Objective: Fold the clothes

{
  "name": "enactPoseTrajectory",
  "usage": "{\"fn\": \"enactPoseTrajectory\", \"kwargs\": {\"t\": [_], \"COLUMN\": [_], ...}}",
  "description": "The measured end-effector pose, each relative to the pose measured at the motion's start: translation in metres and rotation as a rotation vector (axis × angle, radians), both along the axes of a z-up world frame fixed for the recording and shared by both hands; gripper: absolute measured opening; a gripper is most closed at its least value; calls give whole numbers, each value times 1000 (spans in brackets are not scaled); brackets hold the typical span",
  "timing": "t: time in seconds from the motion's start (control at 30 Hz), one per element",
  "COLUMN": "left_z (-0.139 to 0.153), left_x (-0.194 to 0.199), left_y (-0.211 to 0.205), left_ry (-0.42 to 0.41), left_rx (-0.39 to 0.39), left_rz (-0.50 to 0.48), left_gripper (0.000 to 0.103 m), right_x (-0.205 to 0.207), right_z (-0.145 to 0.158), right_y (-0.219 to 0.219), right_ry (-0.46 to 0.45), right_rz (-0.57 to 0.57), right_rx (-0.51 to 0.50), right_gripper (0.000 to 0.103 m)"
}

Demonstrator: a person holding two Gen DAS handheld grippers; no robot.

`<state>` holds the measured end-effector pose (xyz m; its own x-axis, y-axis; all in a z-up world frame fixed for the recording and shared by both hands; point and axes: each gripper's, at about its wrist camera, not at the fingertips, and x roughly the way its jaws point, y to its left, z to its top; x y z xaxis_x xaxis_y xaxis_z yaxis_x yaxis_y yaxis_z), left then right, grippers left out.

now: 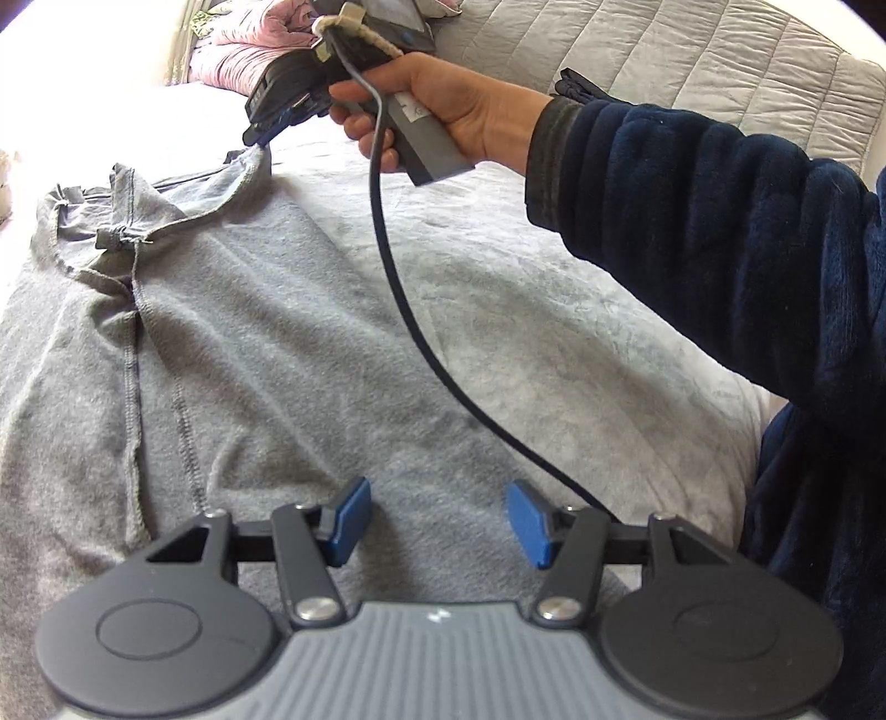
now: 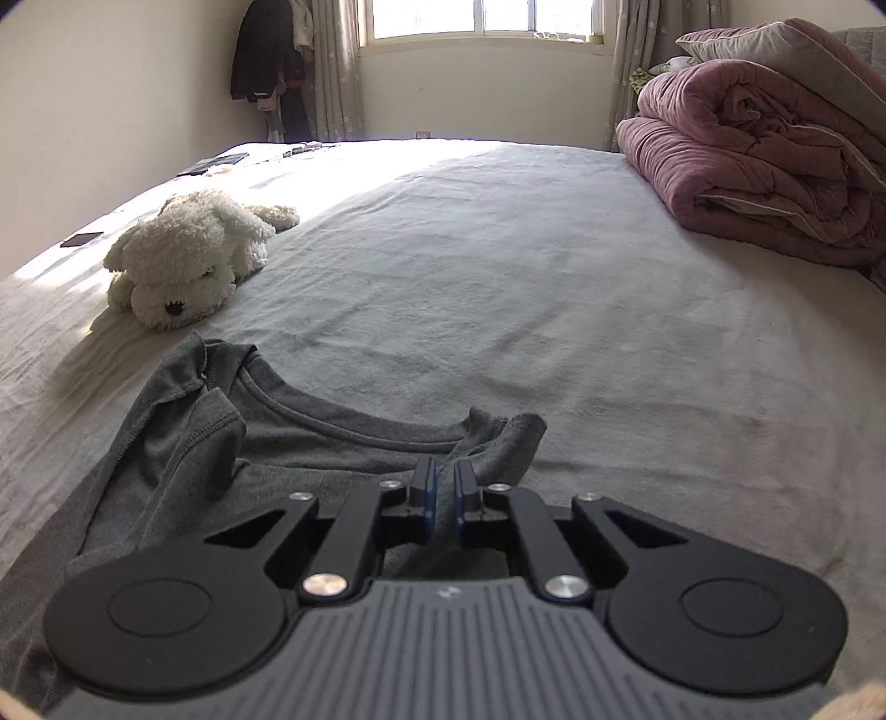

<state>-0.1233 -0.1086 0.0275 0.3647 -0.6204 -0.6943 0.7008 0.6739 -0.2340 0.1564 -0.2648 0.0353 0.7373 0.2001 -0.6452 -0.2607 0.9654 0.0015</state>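
The grey shirt (image 1: 249, 343) lies mostly flat on the bed (image 2: 554, 288), seemingly not yet folded. The right gripper (image 2: 443, 493) pinches its shoulder edge; the left gripper (image 1: 437, 520) hovers half-open and empty over the body.

**Home bedroom**

I'm looking at a bedroom: wide bed (image 2: 498, 266) under a pale sheet, rolled pink quilt (image 2: 747, 155), plush dog (image 2: 188, 255), curtained window (image 2: 482, 22), clothes hanging in the corner (image 2: 271, 55).
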Motion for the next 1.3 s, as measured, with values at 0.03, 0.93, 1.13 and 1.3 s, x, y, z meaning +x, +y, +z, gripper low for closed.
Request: {"fn": "enactPoseTrajectory", "kwargs": {"t": [0.03, 0.93, 1.13, 1.3], "left_z": [0, 0, 0, -1], "left_x": [1, 17, 16, 14], "left_y": [-1, -5, -3, -5], "left_ry": [-4, 5, 4, -12], "left_rx": [2, -48, -52, -41], "left_rz": [-2, -17, -21, -26], "left_gripper": [58, 61, 61, 61], "right_x": [6, 29, 28, 27], "right_z": [-12, -24, -26, -21], "right_y": [4, -31, -32, -38], "right_ry": [24, 58, 89, 73], "right_rz": [-14, -58, -107, -141], "right_rx": [-42, 107, 136, 174], "right_gripper": [5, 27, 24, 30]}}
